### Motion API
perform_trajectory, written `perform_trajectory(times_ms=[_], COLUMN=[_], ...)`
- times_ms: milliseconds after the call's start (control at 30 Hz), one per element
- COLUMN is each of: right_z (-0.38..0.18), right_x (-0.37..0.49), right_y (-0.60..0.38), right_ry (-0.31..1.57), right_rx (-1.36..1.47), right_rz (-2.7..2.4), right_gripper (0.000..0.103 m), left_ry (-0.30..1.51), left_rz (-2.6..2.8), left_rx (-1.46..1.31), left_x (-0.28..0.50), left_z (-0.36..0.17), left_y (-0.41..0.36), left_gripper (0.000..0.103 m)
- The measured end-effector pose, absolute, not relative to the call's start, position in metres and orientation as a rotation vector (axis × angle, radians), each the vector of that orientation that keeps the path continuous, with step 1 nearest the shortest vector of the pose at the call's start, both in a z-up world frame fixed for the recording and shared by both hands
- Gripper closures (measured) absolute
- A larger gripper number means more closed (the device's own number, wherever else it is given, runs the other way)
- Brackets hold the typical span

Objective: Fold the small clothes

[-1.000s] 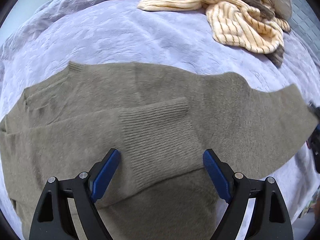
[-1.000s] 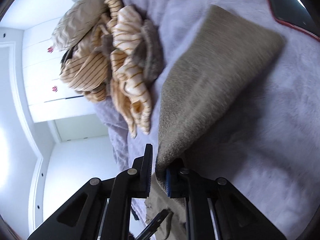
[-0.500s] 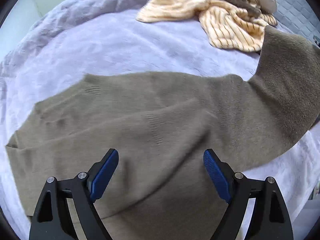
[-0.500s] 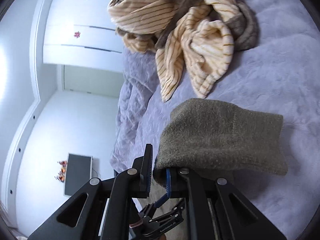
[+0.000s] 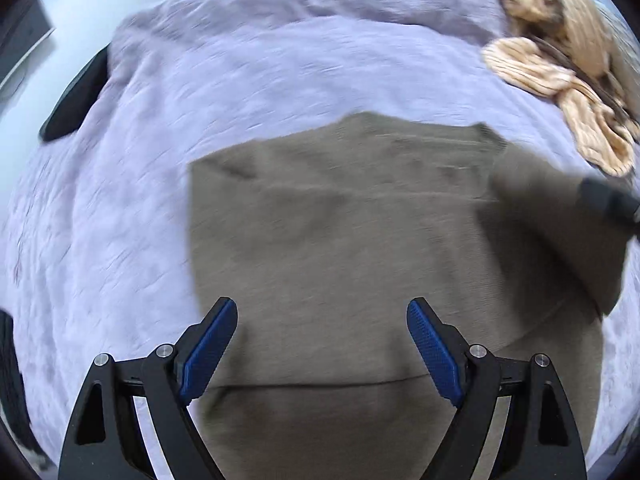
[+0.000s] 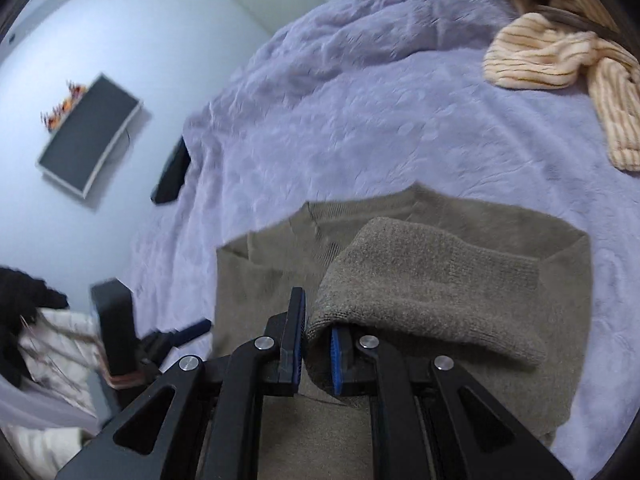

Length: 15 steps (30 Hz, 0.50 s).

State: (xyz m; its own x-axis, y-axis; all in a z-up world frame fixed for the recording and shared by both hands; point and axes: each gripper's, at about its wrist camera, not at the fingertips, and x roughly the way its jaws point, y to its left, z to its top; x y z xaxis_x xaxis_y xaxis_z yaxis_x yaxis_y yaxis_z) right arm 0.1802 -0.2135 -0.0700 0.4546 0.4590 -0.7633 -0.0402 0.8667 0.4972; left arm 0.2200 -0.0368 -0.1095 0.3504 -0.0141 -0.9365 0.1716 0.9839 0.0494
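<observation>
Right tool [image 6: 316, 354] pinches the olive sweater [image 6: 420, 280] sleeve (folded across the body); left tool [image 5: 322, 348] spread.

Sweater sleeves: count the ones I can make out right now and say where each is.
1 clearly: a sleeve clamped in the right gripper, folded across the olive sweater. The other sleeve may be hidden under it.

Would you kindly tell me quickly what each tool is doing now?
Left tool: open, holding nothing.
Right tool: closed on the olive sweater's sleeve.
</observation>
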Motion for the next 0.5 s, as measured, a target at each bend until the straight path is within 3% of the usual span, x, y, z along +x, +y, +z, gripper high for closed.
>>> perform_trajectory(times_ms=[67,200,367,500], right_z=[-0.099,-0.147,-0.145,-0.125], right_x=[0.179,0.178,0.174,0.167], right_y=[-0.178,-0.149,-0.141,-0.152], right_ry=[1.131,1.243,1.256,1.223], right_rx=[0.354,0.284,0.289,0.380], right_rz=[0.324,0.273,0.262,0.251], right_gripper=[0.091,0.078,0.044,0.044], left_ry=[1.215,1.220,1.233,1.251], left_rz=[-0.104,-0.090,-0.129,-0.178], left_rx=[0.118,0.100,0.073,0.081], left_x=[0.219,0.215,0.212,0.209], left_z=[-0.112,-0.118,-0.125,-0.131], left_y=[-0.018,0.005,0.014,0.001], left_gripper=[0.016,0.016,0.016,0.016])
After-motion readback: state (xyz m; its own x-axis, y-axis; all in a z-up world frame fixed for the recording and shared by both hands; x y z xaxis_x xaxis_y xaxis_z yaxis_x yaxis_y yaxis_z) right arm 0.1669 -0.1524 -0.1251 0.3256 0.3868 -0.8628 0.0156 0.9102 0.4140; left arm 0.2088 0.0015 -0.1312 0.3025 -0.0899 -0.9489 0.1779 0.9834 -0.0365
